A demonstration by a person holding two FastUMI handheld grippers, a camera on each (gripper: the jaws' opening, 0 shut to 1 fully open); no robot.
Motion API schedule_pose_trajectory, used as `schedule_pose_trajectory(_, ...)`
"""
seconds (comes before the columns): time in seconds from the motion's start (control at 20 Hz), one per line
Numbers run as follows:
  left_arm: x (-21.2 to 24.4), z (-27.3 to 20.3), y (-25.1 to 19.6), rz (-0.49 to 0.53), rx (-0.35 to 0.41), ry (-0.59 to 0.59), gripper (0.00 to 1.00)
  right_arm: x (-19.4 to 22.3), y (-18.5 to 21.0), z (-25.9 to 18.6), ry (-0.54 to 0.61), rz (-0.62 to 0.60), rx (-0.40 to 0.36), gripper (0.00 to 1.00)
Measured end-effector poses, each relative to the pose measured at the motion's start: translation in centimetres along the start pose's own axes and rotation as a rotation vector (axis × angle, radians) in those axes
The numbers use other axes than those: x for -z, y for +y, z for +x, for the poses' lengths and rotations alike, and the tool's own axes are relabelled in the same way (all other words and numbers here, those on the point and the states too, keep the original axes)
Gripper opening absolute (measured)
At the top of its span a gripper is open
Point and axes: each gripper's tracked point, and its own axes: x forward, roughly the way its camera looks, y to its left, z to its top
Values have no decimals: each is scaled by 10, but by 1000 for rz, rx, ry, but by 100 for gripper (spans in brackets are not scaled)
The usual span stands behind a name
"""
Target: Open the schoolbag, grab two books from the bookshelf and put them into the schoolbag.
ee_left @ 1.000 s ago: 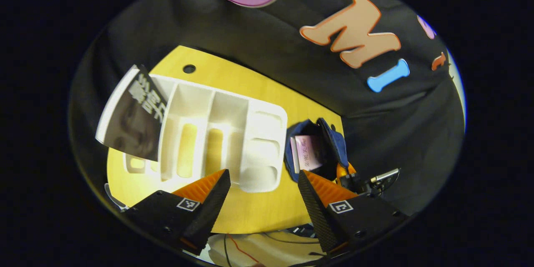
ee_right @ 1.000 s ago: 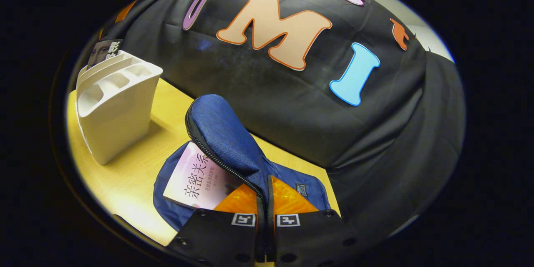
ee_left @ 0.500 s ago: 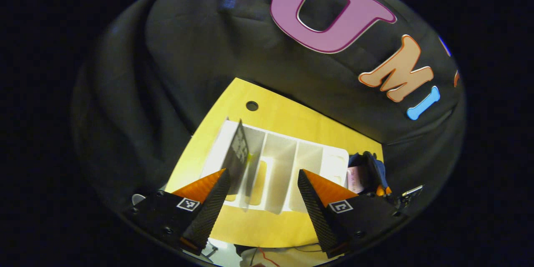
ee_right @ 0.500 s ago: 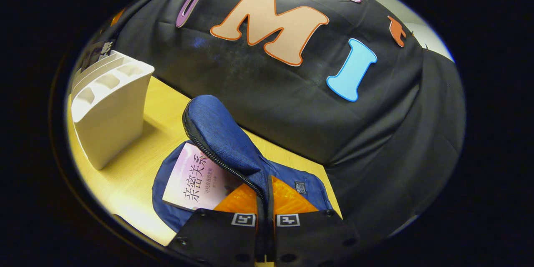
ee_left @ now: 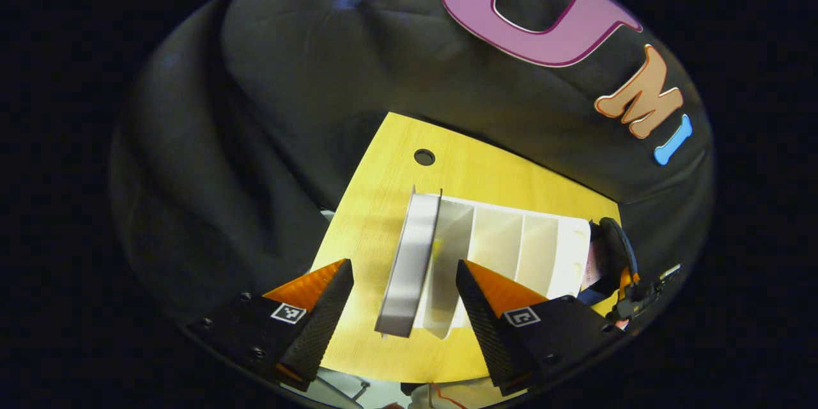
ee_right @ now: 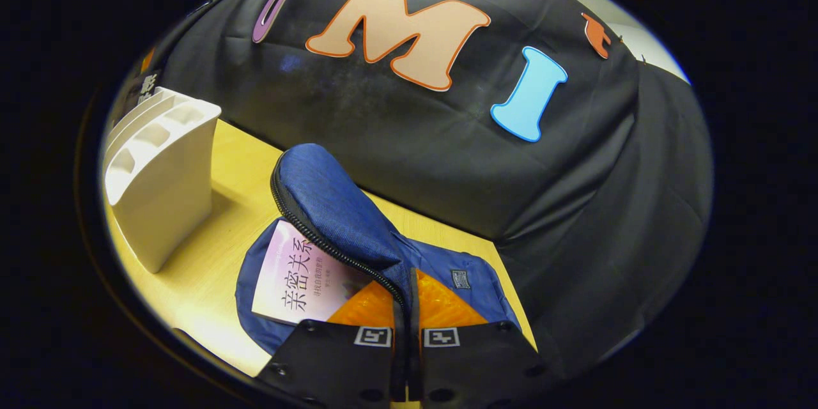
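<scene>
A white slotted bookshelf (ee_left: 511,249) stands on the yellow table (ee_left: 383,204). One book (ee_left: 409,268) stands edge-on in its end slot, seen from above. My left gripper (ee_left: 402,294) is open, its fingers on either side of that book and apart from it. In the right gripper view the blue schoolbag (ee_right: 358,217) lies open with a pink book (ee_right: 294,275) inside. My right gripper (ee_right: 407,307) is shut on the bag's flap and holds it up. The bookshelf (ee_right: 156,172) stands left of the bag, and the dark book's corner (ee_right: 146,84) shows behind it.
A round hole (ee_left: 424,156) sits in the table near its far edge. Black cloth walls close in behind and at both sides. The schoolbag (ee_left: 610,255) and the other gripper (ee_left: 645,287) show at the bookshelf's right end in the left gripper view.
My left gripper has swung left along the bookshelf until the remaining book stands between its open fingers. The right gripper holds the flap as before, shifted slightly.
</scene>
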Motion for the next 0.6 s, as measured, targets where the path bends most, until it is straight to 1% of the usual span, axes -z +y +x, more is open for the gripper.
schedule_pose_trajectory(0.25,8,23,-3,13,35,79,94,3,3,-1,30,28,7,6)
schedule_pose_trajectory(0.4,10,38,-5,35,29,113,93,4,3,-2,36,31,14,5)
schedule_pose_trajectory(0.45,10,43,-9,31,31,122,94,5,3,-2,38,29,16,5)
schedule_pose_trajectory(0.55,14,47,-19,29,47,154,83,5,3,-2,41,27,17,5)
schedule_pose_trajectory(0.6,18,49,-19,36,38,170,84,5,3,-2,41,25,17,5)
